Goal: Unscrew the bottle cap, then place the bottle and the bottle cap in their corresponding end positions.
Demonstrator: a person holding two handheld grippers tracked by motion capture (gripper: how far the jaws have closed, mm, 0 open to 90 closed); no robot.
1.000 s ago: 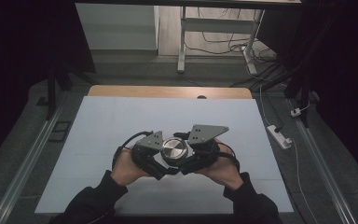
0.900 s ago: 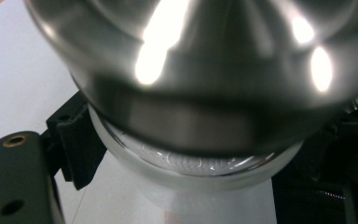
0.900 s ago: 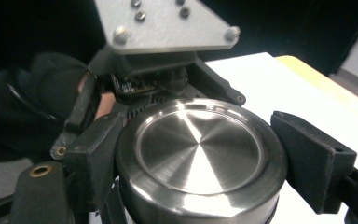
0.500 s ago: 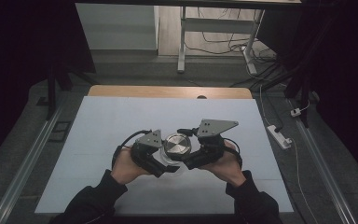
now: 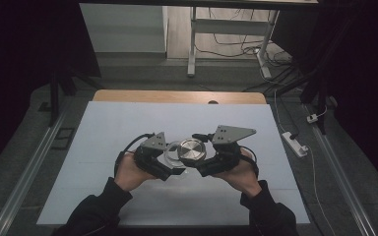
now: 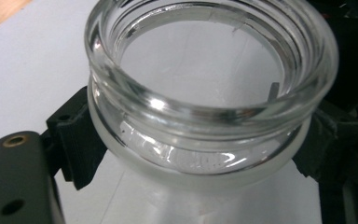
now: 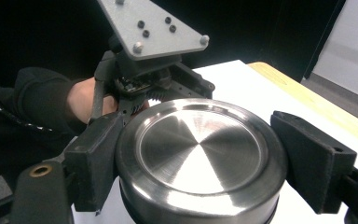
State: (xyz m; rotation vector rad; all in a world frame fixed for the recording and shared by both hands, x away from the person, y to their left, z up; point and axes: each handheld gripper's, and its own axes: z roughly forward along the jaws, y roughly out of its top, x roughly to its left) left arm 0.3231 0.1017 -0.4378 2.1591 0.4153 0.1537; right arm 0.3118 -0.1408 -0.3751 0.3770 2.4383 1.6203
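Glass jar, mouth open, clamped below its threaded neck between my left gripper's jaws, above the white table; brushed steel lid pinched edge to edge in my right gripper, held just beside the jar, overlapping its mouth in the high view; both near the table's front middle.

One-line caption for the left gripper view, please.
Left gripper clamps an open, lidless glass jar by its neck above the white table.
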